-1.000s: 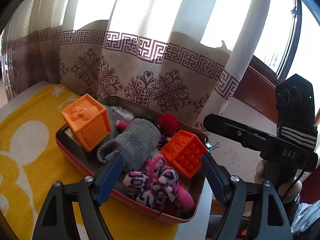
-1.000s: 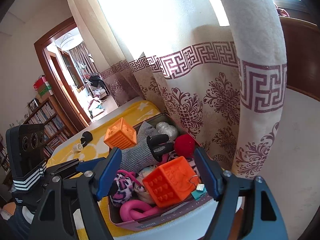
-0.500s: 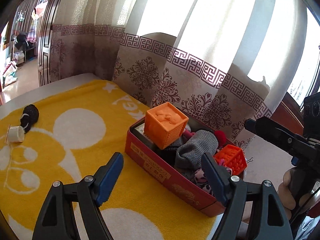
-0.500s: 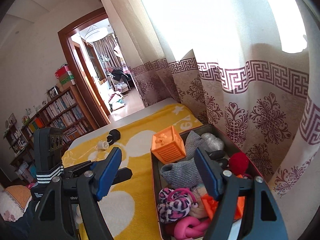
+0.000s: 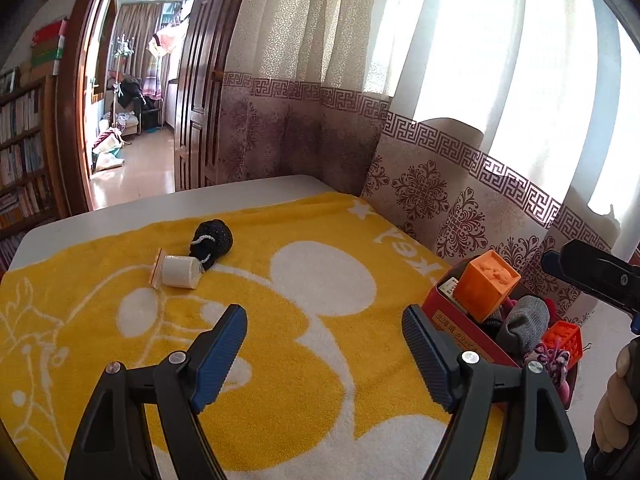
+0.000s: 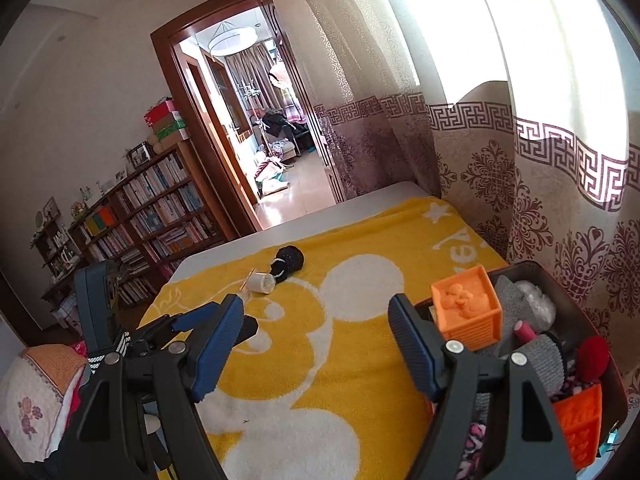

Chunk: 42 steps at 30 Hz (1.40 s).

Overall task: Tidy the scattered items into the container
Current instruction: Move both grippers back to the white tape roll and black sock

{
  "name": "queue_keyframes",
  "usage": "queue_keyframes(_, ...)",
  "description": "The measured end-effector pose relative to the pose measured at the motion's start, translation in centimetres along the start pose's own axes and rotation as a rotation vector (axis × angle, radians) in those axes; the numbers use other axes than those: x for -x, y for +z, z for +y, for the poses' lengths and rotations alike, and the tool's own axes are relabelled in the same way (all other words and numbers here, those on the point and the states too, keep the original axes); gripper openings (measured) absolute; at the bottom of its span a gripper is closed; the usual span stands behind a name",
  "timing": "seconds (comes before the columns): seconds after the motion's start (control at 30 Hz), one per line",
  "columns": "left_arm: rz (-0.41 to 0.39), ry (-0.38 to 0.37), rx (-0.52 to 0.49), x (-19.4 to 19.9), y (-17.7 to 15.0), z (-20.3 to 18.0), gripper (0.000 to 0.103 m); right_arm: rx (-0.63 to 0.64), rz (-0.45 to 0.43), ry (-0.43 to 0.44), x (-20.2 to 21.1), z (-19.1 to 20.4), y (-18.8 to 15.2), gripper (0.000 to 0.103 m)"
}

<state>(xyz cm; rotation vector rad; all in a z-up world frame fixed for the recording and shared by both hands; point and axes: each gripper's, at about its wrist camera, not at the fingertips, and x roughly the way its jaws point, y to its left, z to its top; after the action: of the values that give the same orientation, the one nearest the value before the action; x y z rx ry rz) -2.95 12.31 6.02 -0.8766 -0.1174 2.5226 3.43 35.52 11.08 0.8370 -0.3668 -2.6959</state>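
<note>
On the yellow terry towel with white cartoon shapes (image 5: 280,380), far left, a small white roll in a clear bag (image 5: 178,272) touches a black knitted bundle with white cord (image 5: 212,240), both well apart from the red rectangular tin (image 5: 460,328) at the right, whose far end is cut off. Its heaped orange rubber cube (image 5: 486,284), grey knit sock (image 5: 524,322) and half-hidden pieces are hard to separate. Left gripper (image 5: 324,354) and right gripper (image 6: 316,346) hover with jaws wide apart, empty, touching nothing.
</note>
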Motion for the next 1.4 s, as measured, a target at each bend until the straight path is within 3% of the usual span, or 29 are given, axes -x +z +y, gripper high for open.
queue_keyframes(0.23, 0.007, 0.066, 0.043, -0.1, -0.1, 3.1, 0.082, -0.007, 0.041, -0.024, -2.9, 0.8, 0.7, 0.078)
queue_keyframes(0.93, 0.048, 0.233, 0.034, -1.2, -0.1, 7.9, 0.082, -0.066, 0.110, -0.009, -10.4, 2.8, 3.5, 0.078)
queue_keyframes(1.1, 0.057, 0.245, 0.042, -2.0, 0.6, 8.9, 0.082, -0.098, 0.144, -0.011, -12.9, 2.7, 4.1, 0.078)
queue_keyframes(1.23, 0.073, 0.215, 0.112, -3.0, 1.5, 10.9, 0.082, -0.111, 0.163, -0.023, -14.9, 2.7, 4.4, 0.078)
queue_keyframes(1.4, 0.097, 0.228, 0.158, -5.3, 2.4, 13.3, 0.082, -0.115, 0.179, -0.033, -16.8, 2.9, 4.5, 0.078)
